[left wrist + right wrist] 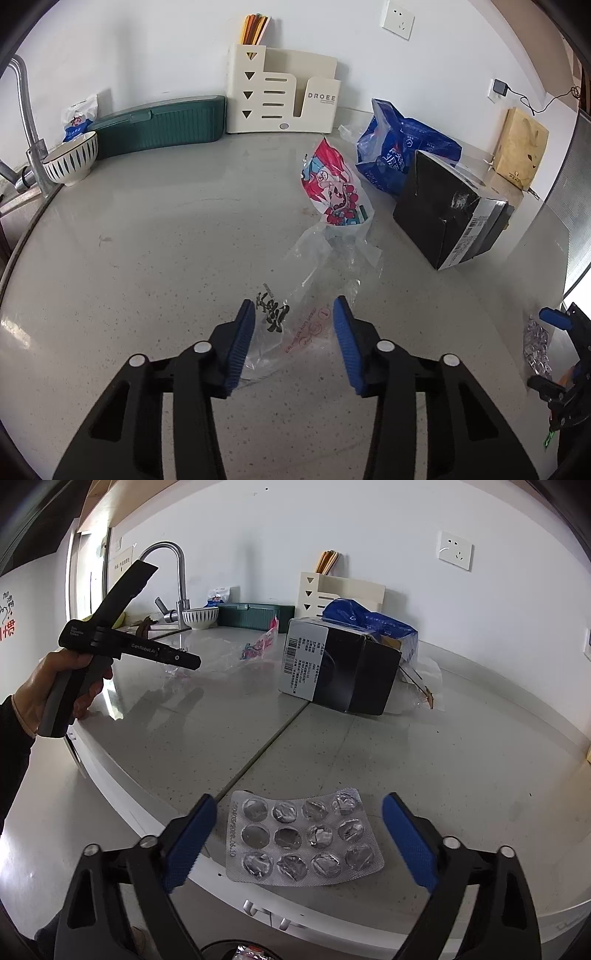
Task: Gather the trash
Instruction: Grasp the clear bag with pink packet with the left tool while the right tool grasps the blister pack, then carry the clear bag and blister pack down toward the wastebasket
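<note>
A long clear plastic wrapper [310, 291] with black lettering and a red-and-blue cartoon print lies flat on the grey countertop [147, 258]. My left gripper [293, 302] is low over its near end. The blue pads stand apart on either side of the film and do not press it. An empty silver blister pack [303, 838] lies near the counter's front edge. My right gripper [300, 800] straddles it, jaws wide, touching nothing. The right wrist view shows a hand [70, 686] holding the left gripper [192, 661] over the wrapper.
A black carton [443, 210] stands right of the wrapper, with a blue plastic bag [399, 151] and a brown paper bag [521, 151] behind. At the back wall are a cream organiser [280, 99], a green box [159, 123], a striped bowl [72, 158] and a tap [26, 110].
</note>
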A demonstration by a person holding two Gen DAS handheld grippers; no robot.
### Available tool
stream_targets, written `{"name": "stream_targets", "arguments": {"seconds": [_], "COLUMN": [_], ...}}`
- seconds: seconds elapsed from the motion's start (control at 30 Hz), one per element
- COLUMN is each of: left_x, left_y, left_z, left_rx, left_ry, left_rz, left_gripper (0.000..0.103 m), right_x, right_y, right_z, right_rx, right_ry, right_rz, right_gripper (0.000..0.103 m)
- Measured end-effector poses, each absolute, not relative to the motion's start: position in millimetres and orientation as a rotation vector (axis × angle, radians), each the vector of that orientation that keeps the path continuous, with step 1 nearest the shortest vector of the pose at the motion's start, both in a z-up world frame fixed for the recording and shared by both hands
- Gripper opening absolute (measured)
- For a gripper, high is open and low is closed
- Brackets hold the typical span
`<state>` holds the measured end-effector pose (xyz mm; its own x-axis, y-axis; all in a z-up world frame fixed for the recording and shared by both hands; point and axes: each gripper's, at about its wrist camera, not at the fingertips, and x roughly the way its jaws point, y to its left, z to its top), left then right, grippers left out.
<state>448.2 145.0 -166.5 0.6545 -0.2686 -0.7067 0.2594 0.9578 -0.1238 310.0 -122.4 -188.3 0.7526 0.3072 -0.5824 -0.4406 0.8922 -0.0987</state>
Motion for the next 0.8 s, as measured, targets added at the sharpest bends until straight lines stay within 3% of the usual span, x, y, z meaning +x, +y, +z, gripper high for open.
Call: {"name": "stream_targets", "arguments": {"seconds": [0.03,0.13,0.2,0.23,0.3,0.43,0.5,0.63,0.8], "left_x": [448.6,445.0,440.4,438.6,434.6,430.3,430.8,433.4,430.8], "left_y": [144.8,144.4,145.2,146.0,145.8,141.5,138.0,128.6,125.1], "left_z": [-166.7,-164.9,-161.1,-159.3,-156.1,-154.0,-153.5,-154.9,-155.2], "left_rx": [-0.013,-0.017,-0.028,-0.034,-0.033,-0.015,-0.002,0.017,-0.025], "left_ry": [0.807,0.790,0.768,0.762,0.749,0.757,0.758,0.774,0.771], "left_rz": [-0.301,-0.314,-0.322,-0.325,-0.337,-0.349,-0.349,-0.353,-0.404], "left_gripper": [0.034,0.025,0.018,0.015,0.012,0.012,0.012,0.003,0.002], "right_x": [310.4,310.3,309.1,308.8,308.9,307.1,306.0,304.5,302.4], "right_y": [-123.7,-125.0,-125.4,-125.6,-126.1,-125.1,-124.5,-126.1,-131.4], "right_z": [-187.8,-187.1,-187.1,-187.0,-187.0,-186.4,-186.0,-185.2,-182.5], "right_rx": [-0.225,-0.231,-0.233,-0.231,-0.232,-0.248,-0.257,-0.250,-0.233], "right_ry": [0.594,0.595,0.595,0.597,0.597,0.593,0.589,0.591,0.576], "right_rz": [0.419,0.406,0.402,0.405,0.401,0.388,0.377,0.377,0.369], "right_gripper": [0.073,0.069,0.054,0.053,0.039,0.034,0.023,0.023,0.020]}}
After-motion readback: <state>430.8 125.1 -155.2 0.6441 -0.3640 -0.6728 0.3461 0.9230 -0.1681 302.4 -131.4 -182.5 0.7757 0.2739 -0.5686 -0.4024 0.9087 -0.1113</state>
